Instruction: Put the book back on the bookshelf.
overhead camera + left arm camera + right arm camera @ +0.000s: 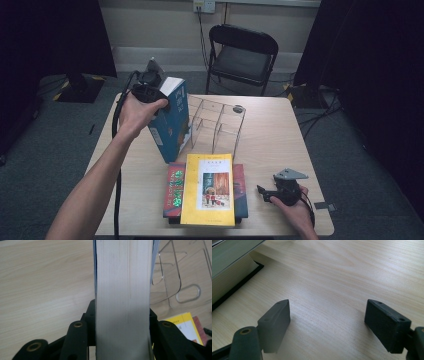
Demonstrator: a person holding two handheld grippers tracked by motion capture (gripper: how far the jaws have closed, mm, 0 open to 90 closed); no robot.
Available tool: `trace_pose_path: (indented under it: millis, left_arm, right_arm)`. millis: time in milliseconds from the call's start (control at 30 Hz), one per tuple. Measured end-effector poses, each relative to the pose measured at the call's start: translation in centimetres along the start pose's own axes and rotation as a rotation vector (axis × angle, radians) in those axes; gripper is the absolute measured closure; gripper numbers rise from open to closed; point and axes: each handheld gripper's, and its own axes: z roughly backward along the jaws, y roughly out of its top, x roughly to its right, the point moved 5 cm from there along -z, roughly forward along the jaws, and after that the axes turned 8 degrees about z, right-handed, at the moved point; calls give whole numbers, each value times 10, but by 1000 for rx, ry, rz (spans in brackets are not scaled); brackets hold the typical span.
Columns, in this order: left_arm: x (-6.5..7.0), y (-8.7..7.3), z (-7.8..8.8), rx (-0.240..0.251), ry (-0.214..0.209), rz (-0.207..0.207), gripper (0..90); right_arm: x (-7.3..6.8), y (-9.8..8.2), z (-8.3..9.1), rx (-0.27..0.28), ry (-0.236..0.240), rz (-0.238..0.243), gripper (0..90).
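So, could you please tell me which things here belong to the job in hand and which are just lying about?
In the job:
- blue book, clamped in the left hand-held gripper
- clear wire book rack beside it
- stack of books, yellow one on top

Lying about:
- right hand-held gripper, open over bare table
- black folding chair
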Motion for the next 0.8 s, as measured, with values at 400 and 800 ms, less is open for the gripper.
trace_pose_path:
  millis: [400, 800]
  left_arm:
    - [16, 24, -33, -6, 17, -35, 612]
    - [16, 22, -44, 1, 29, -95, 608]
  right_arm:
    - [0, 0, 0, 1, 1, -1, 206]
    - [0, 0, 0, 1, 5, 3, 206]
